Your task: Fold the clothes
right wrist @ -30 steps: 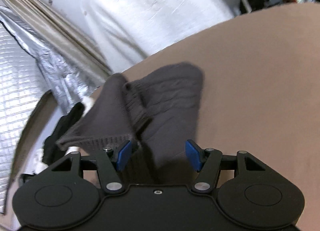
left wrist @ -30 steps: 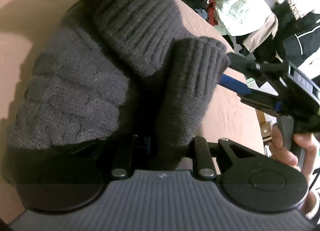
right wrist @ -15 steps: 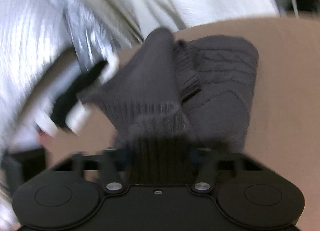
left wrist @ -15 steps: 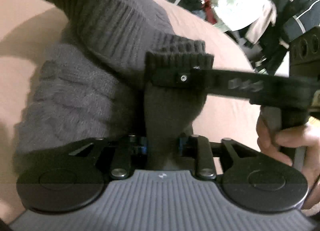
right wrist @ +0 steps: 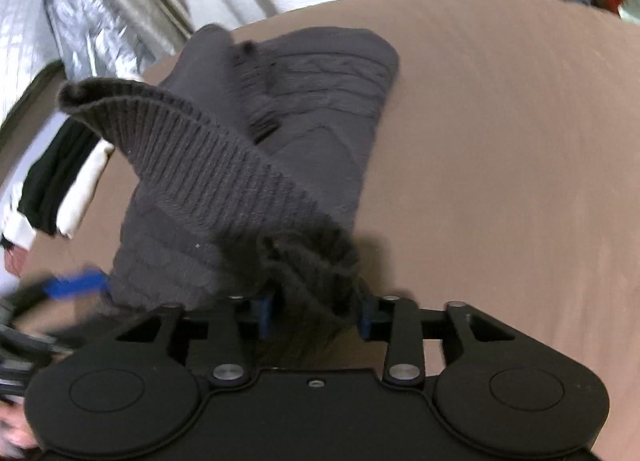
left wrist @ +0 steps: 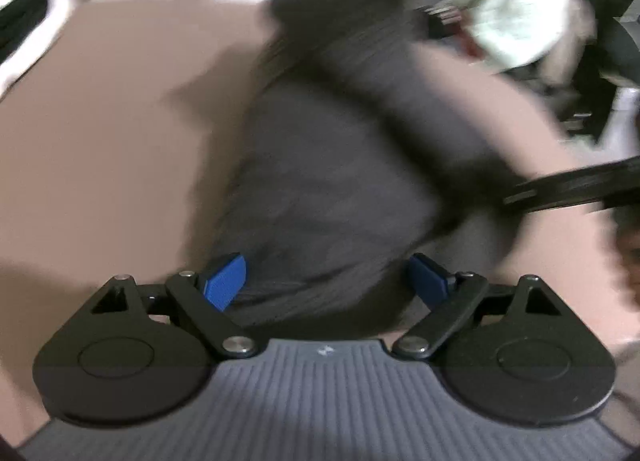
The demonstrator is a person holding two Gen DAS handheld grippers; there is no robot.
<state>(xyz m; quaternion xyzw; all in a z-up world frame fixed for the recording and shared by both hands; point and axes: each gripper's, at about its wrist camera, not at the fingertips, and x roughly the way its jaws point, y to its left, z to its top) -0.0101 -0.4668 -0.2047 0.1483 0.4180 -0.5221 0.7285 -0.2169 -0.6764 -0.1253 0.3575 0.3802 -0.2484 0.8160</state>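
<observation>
Only rightward: folded stack (right wrist: 60, 185) beside sweater (right wrist: 320, 101)

No readable text, label, brand, number or sign in either view. Only mark: small pale emblem (left wrist: 322, 350) moulded on ribbed grey plastic housing (left wrist: 320, 389) of left gripper, too small and blurred to read as letter or logo. Left wrist view heavily motion-blurred; anything printed among background clothes is illegible. Black plastic body (right wrist: 316, 413) in right wrist view carries no lettering, just plain screw hole.
</observation>
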